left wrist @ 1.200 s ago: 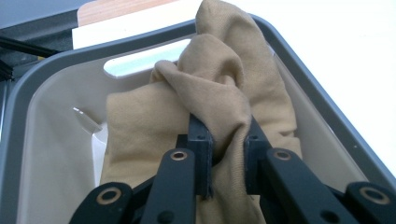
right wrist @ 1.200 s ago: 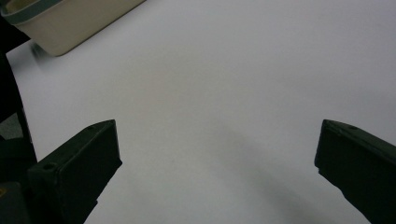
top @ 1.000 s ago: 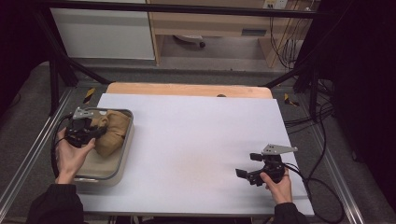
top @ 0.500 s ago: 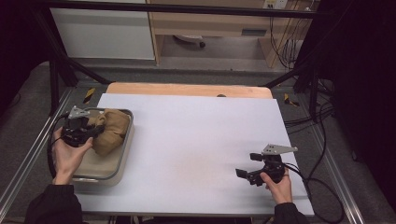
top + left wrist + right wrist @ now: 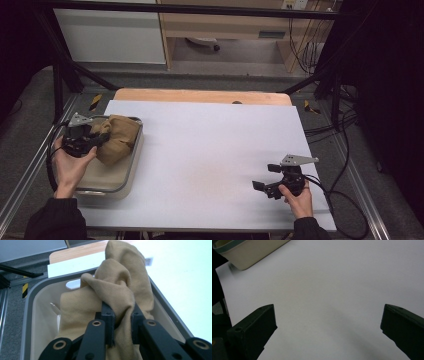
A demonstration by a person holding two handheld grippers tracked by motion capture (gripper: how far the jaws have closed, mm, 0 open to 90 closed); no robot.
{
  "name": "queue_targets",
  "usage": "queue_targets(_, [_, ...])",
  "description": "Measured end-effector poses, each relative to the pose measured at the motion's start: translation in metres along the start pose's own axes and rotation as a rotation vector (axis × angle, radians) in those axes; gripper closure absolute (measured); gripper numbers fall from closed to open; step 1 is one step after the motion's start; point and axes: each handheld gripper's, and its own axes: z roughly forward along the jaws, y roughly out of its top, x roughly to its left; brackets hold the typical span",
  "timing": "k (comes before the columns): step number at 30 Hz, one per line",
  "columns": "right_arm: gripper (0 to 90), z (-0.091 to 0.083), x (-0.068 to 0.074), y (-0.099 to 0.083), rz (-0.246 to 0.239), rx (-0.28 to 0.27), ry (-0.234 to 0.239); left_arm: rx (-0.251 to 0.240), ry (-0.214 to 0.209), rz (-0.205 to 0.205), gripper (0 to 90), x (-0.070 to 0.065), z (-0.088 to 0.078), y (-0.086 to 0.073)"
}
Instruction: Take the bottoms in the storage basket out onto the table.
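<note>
A tan cloth point(image 5: 118, 137) point(image 5: 117, 290) lies bunched in a beige tub point(image 5: 102, 182) point(image 5: 40, 315) at the table's left edge. My left gripper point(image 5: 97, 139) point(image 5: 122, 322) is over the tub, shut on a fold of the cloth, with fabric pinched between its black jaws. My right gripper point(image 5: 265, 186) point(image 5: 327, 327) rests low over the white table surface point(image 5: 210, 150) at the front right, jaws wide open with nothing between them.
The tub's corner point(image 5: 244, 252) appears at the top left of the right gripper view. A wooden board edge point(image 5: 200, 95) runs along the table's far side. Black frame bars and cables point(image 5: 325, 130) stand beyond the right side.
My left gripper and the cloth have shifted slightly to the left within the tub. The right gripper has stayed where it was.
</note>
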Motion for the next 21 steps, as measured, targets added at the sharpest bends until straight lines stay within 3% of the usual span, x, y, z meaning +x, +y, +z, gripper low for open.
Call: queue_targets(21, [0.7, 0.0, 0.0, 0.0, 0.0, -0.001, -0.001, -0.034, -0.004, -0.005, 79.1, -0.001, -0.015, 0.005])
